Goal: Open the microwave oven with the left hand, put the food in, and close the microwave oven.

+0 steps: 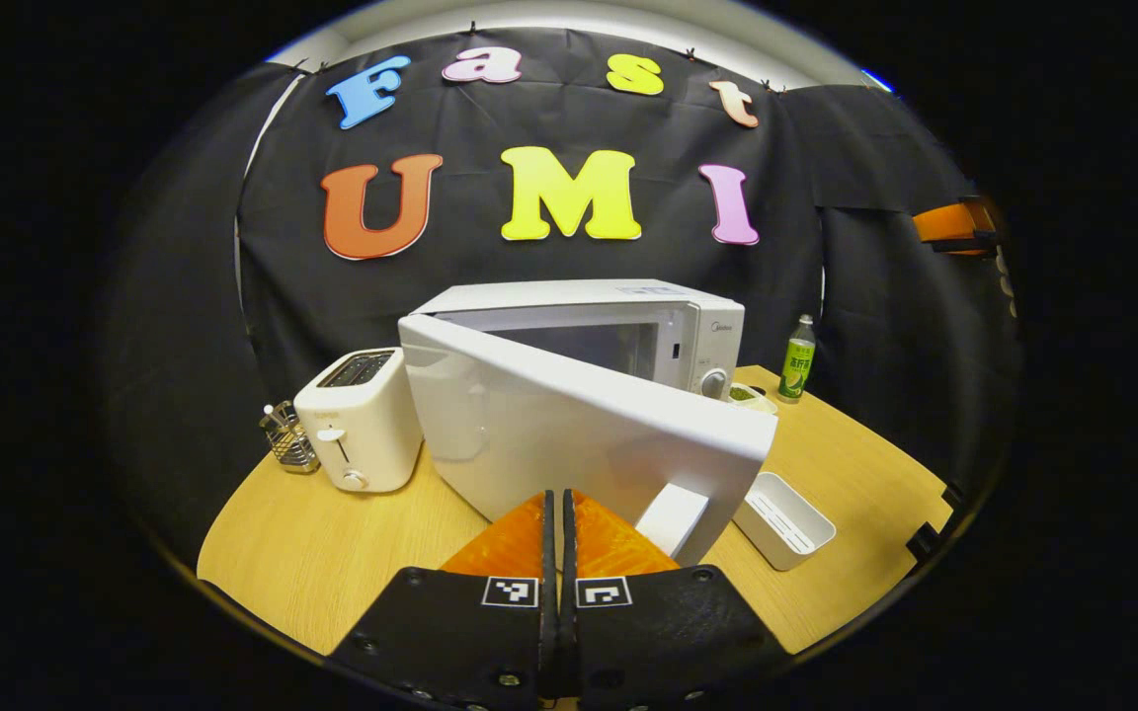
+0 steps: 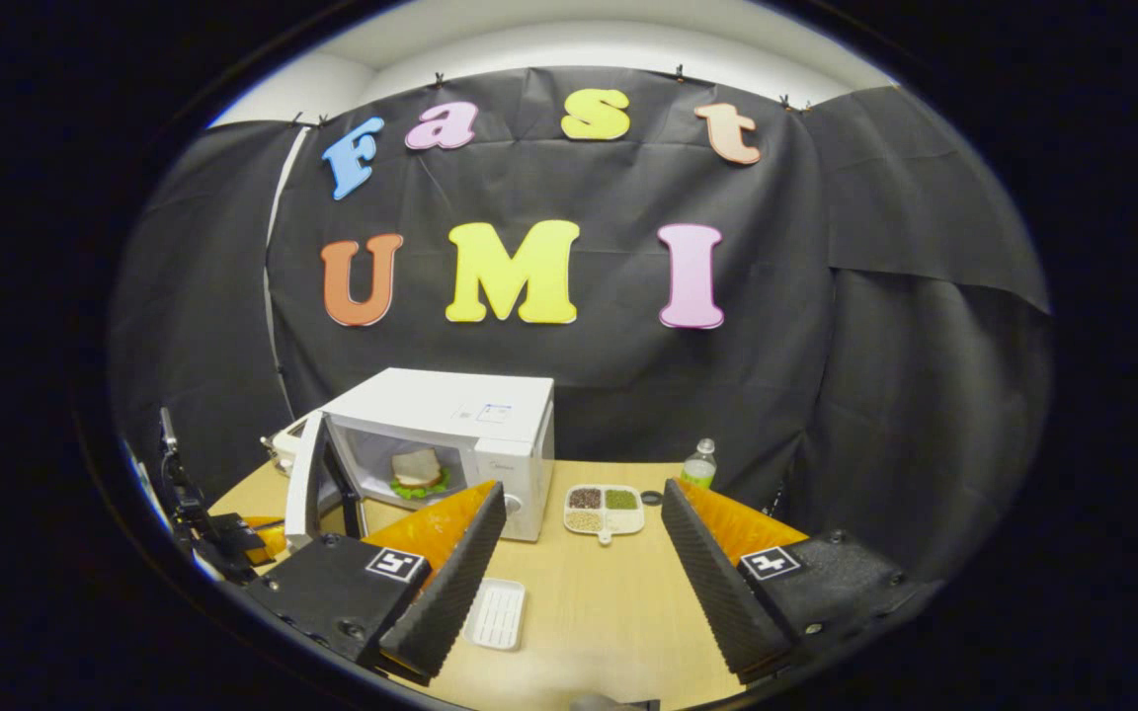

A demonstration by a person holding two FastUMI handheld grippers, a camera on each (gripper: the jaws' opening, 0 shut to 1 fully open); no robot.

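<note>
**Wooden desk, microwave door ajar**

On the wooden desk [image 2: 618,602], the microwave [image 2: 450,434] stands toward the back edge, sandwich [image 2: 418,470] inside; its half-open door [image 1: 569,434] blocks the left gripper [image 1: 559,533], fingers pressed together. Toaster [image 1: 360,420] left, white tray [image 1: 784,506] right. Right gripper [image 2: 579,563] spread, empty.

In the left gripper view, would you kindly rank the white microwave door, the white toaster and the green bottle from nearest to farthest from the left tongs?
1. White microwave door, ajar, right ahead of the left tongs.
2. White toaster, farther back left.
3. Green bottle, far right, beside the microwave.
</note>
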